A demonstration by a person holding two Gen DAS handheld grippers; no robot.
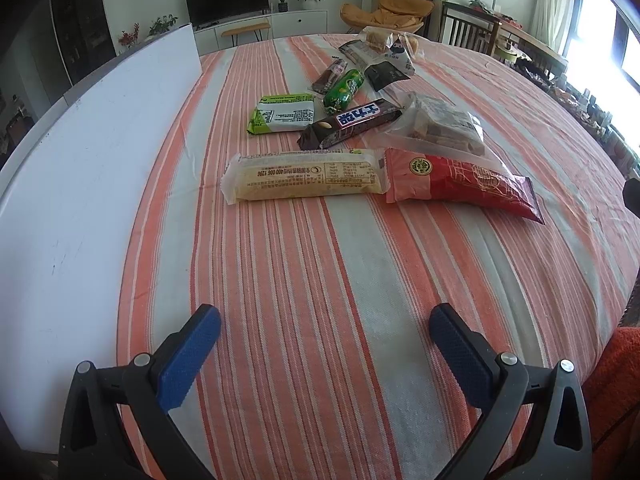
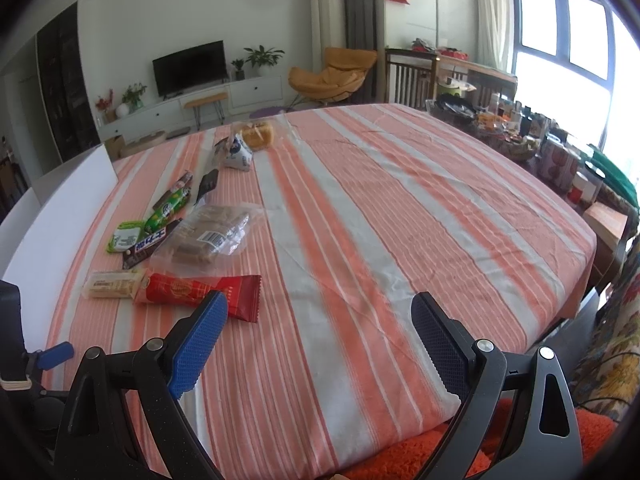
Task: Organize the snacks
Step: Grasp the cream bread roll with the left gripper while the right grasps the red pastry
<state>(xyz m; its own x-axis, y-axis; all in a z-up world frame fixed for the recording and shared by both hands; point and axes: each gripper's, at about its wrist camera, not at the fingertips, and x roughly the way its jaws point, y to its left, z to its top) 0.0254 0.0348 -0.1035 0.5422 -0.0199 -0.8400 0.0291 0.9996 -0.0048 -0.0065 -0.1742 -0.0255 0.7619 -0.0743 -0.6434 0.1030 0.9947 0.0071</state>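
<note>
Several wrapped snacks lie on the striped tablecloth [image 1: 320, 280]. Nearest are a long cream biscuit pack [image 1: 304, 176] and a red pack [image 1: 460, 184]. Behind them lie a brown Snickers bar [image 1: 352, 122], a green-white pack [image 1: 282, 113], a green tube [image 1: 344, 86] and a clear bag of bars [image 1: 440, 126]. My left gripper [image 1: 324, 344] is open and empty, above bare cloth in front of the cream pack. My right gripper [image 2: 320, 336] is open and empty, its left fingertip just in front of the red pack [image 2: 200, 292]. The clear bag [image 2: 208, 236] lies further back.
A white board [image 1: 92, 184] lies along the table's left side. More snacks, including a bread bag [image 2: 260, 134], lie at the far end. A cluttered side table [image 2: 512, 132] stands right of the table. An orange towel [image 2: 440, 452] lies at the near edge.
</note>
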